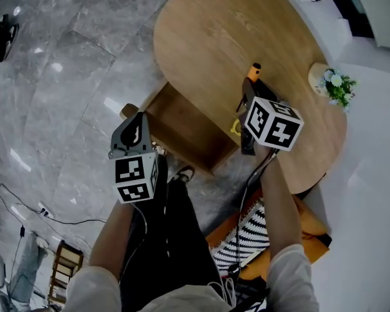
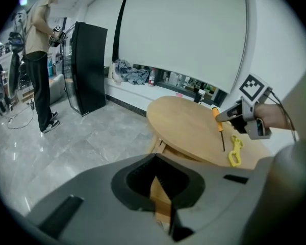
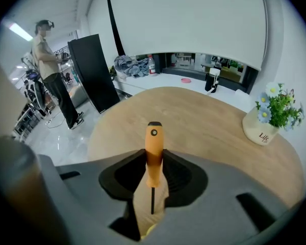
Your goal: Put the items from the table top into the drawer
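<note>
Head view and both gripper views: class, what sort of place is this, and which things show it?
Probably a lab or studio workspace, not a home: a polished grey stone floor, cables trailing across it, a tall black cabinet, and a second person standing among racks of gear.

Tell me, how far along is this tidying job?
Early days. Done: the drawer stands open, with nothing visible inside it. In hand: the right gripper is clamped on the orange-handled screwdriver, over the table. Left: that goes in, then the yellow item lying near the table's edge. The left gripper is empty.
</note>
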### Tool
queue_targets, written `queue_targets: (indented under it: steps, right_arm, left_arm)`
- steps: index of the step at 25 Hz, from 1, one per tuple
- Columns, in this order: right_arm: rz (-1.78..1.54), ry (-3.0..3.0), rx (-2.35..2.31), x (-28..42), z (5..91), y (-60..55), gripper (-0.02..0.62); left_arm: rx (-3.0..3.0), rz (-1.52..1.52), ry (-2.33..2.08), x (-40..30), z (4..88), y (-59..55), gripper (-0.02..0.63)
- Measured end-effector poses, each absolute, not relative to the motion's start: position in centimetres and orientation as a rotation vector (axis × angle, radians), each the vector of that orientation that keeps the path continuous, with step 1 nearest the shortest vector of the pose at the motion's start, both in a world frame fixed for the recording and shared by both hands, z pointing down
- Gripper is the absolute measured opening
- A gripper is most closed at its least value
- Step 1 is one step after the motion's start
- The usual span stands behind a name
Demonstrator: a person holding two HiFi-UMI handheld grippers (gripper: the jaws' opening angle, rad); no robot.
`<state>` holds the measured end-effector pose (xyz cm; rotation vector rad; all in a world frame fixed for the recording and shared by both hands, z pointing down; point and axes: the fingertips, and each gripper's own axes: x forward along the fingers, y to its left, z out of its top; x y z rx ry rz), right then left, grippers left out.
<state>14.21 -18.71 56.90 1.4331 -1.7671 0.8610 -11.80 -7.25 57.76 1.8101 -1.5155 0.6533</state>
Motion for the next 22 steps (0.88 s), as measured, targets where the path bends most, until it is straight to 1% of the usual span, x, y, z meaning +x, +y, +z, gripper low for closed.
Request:
queue_targets:
  steps: [12, 18, 22]
  right_arm:
    - [0.853, -1.908, 1.272, 10.0, 52.8, -11.4, 0.095]
    - [0.846, -1.937, 1.113, 6.8, 54.2, -6.5, 0.095]
    - [0.766, -1.928, 0.982, 4.5, 56.7, -3.7, 0.095]
  left_arm:
    - [1.772, 0.594, -1.587, -11.7, 55.3, -1.3, 0.006]
    - [1.741, 0.581, -1.613, -12.3, 55.8, 1.5, 0.006]
    - [1.72, 0.577, -1.631, -13.4, 56.6, 2.4, 0.006]
